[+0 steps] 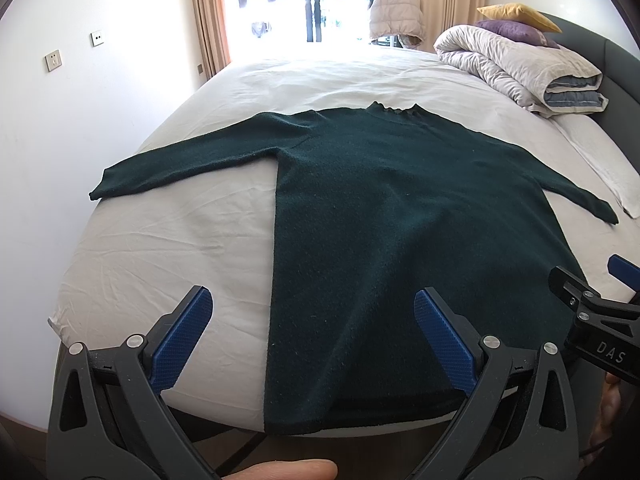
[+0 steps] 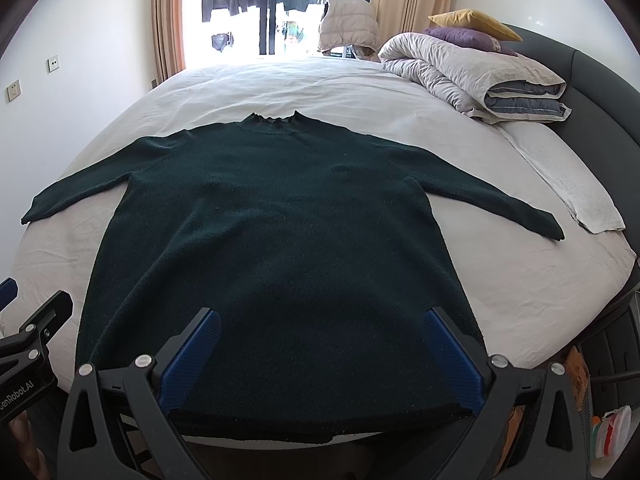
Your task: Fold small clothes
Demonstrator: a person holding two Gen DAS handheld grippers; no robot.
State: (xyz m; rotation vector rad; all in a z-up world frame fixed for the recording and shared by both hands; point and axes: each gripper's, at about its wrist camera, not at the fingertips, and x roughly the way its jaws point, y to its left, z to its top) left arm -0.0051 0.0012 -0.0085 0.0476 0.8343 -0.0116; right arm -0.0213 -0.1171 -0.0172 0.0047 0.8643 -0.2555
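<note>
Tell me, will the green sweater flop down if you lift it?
Probably floppy: the green sweater lies limp and flat on the bed, its hem draping over the edge. Its fuzzy knit likely grips rather than slips. The sleeves would probably dangle.

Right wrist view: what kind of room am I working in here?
Most likely a home bedroom. The dark green sweater lies spread flat on a bed with a white sheet, a folded duvet and pillows sit at the headboard end, and curtains frame a glass balcony door.

A home bedroom: bed [image 2: 360,92], folded duvet [image 2: 472,76], curtained window [image 2: 276,4].
</note>
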